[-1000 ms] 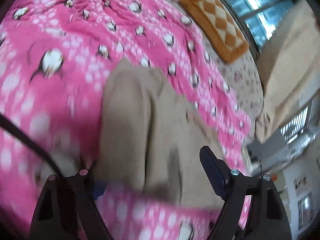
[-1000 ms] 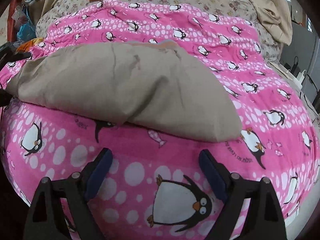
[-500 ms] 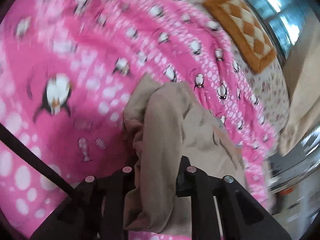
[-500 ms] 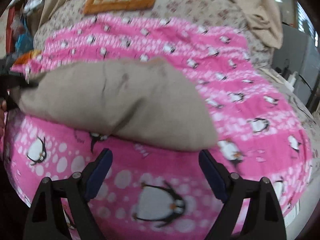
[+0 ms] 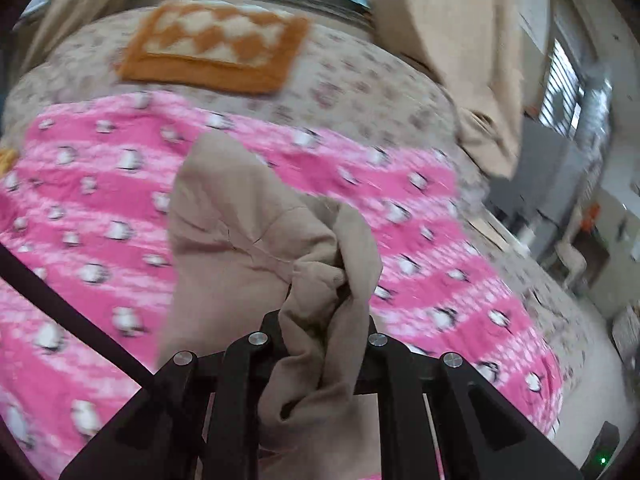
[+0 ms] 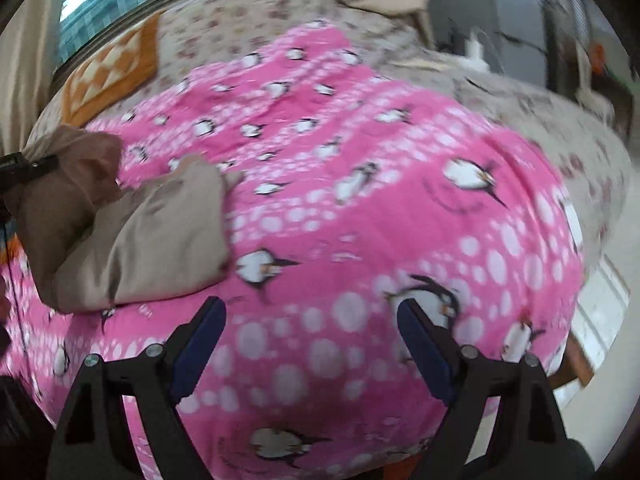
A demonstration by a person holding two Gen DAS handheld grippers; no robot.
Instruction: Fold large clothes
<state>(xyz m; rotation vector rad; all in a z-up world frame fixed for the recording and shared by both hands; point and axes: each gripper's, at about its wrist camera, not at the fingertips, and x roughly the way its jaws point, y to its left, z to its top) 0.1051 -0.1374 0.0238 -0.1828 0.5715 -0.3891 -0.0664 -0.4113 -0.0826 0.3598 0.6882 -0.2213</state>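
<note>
The left gripper (image 5: 320,344) is pinching a bunched edge of the tan garment (image 5: 240,240) and holding it above the pink penguin blanket (image 5: 420,216), apparently so that the lifted part can be carried across the remainder, which is lying on the bed. The right gripper (image 6: 310,332) is hovering with jaws wide and empty beside the garment's near edge (image 6: 140,240). No brand, label or legible writing is appearing in either view.

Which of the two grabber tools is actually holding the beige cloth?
The left gripper: its fingers are shut on a bunched edge of the beige cloth. The right gripper is open over the pink blanket, holding nothing.
</note>
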